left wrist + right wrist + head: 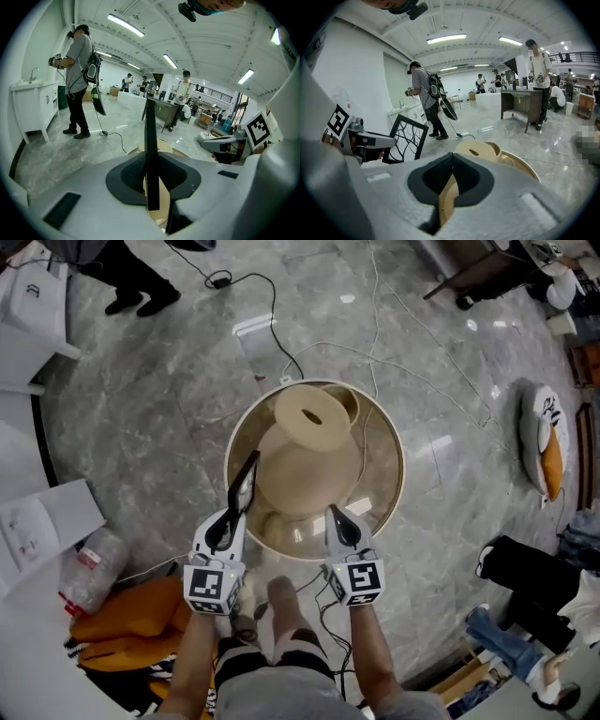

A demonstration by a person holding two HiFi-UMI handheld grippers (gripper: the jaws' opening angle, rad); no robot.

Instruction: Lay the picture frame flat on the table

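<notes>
A black picture frame (245, 483) stands upright on edge over the left rim of a round glass-topped table (398, 451). My left gripper (228, 521) is shut on the frame's lower edge. In the left gripper view the frame (150, 126) is a thin black vertical bar pinched between the pads of the left gripper (151, 180). The right gripper view shows the frame's (407, 138) branch-pattern face, tilted, with the left gripper (370, 139) on it. My right gripper (339, 518) hovers over the table's near rim, shut and empty, its pads (450, 161) touching.
A beige pedestal (309, 442) shows through the glass. Cables (375, 343) cross the marble floor. An orange bag (122, 620) and a plastic bottle (89, 568) lie at the left, a cushion (546, 442) at the right. A person (77, 79) stands near a white cabinet (33, 105).
</notes>
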